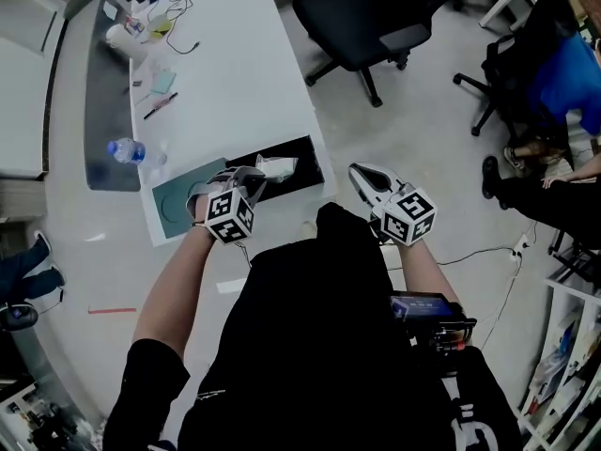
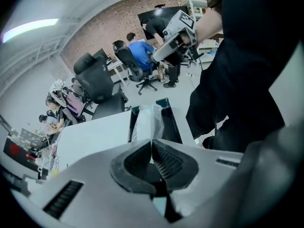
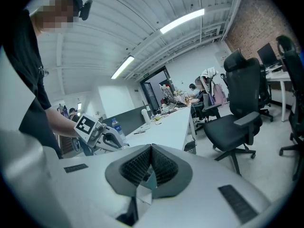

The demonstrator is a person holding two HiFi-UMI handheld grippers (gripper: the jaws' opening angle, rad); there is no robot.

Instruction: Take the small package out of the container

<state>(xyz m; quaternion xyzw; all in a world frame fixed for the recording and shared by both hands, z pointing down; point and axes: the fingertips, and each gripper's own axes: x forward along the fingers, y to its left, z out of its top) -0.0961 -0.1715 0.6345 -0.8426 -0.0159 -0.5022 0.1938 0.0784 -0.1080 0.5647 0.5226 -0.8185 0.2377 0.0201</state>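
The white table [image 1: 244,54] fills the far left of my head view. At its near right corner lies the long black container [image 1: 310,165], with its length running left to right along the near edge. A teal mat [image 1: 174,205] sits just left of it and a water bottle [image 1: 127,150] is farther left, well clear of the work. Both tools are down at the near side. The left gripper [image 1: 252,182] is over the container's left half. Its jaws are together, tips meeting, and I see nothing pinched between the pads. The right gripper [image 1: 362,172] hangs off the table's right edge, over the floor, and its jaws are also pressed together and empty. The small package [image 1: 278,167], a pale crinkled plastic bag, is still inside the container at about mid-length. From the left jaws it lies straight ahead, just beyond the closed tips and a little to the right. Its long axis seems to follow the container's length, so it runs away from those tips rather than across them. I judge the left hand to be clearly nearer. The right would have to come in over the container's right end wall. For the pick I'd have to part the left jaws first, then ease forward onto the near end of the bag. Thin plastic may slip or bunch under the pads.
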